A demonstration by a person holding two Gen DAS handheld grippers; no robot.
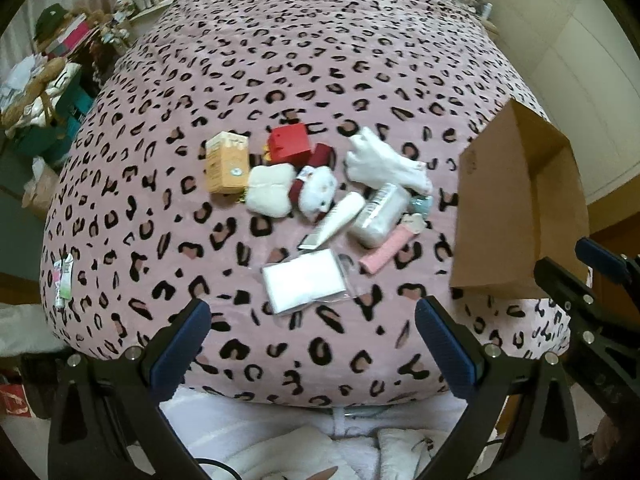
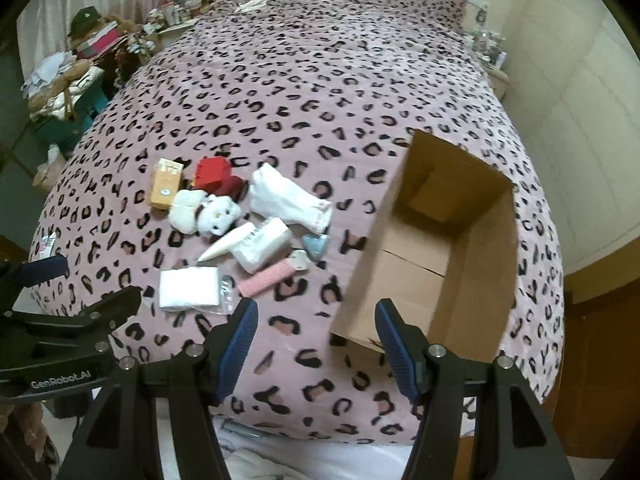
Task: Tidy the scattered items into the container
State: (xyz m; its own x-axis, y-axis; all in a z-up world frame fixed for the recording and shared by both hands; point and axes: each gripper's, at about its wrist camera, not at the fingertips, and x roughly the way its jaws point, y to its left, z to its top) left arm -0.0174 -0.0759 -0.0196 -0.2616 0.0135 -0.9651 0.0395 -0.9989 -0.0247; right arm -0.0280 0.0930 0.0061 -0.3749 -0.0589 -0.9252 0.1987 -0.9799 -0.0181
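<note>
Scattered items lie in a heap on the leopard-print bed: an orange carton (image 1: 226,168), a red box (image 1: 289,145), a white plush toy (image 1: 316,192), a white garment (image 1: 380,164), a white tube (image 1: 338,220), a clear packet of white sheets (image 1: 304,286) and a pink bar (image 1: 384,254). An open brown cardboard box (image 2: 436,248) lies empty at the right. My left gripper (image 1: 312,316) hangs open above the bed's near edge, just short of the packet. My right gripper (image 2: 312,320) is open with nothing between its fingers, over the bed at the box's near left corner.
A small striped packet (image 1: 64,278) lies alone at the bed's left edge. Cluttered shelves and bags (image 2: 76,76) stand left of the bed, a nightstand with jars (image 2: 486,46) at the far right by the wall. White fleece clothing (image 1: 304,440) shows below the grippers.
</note>
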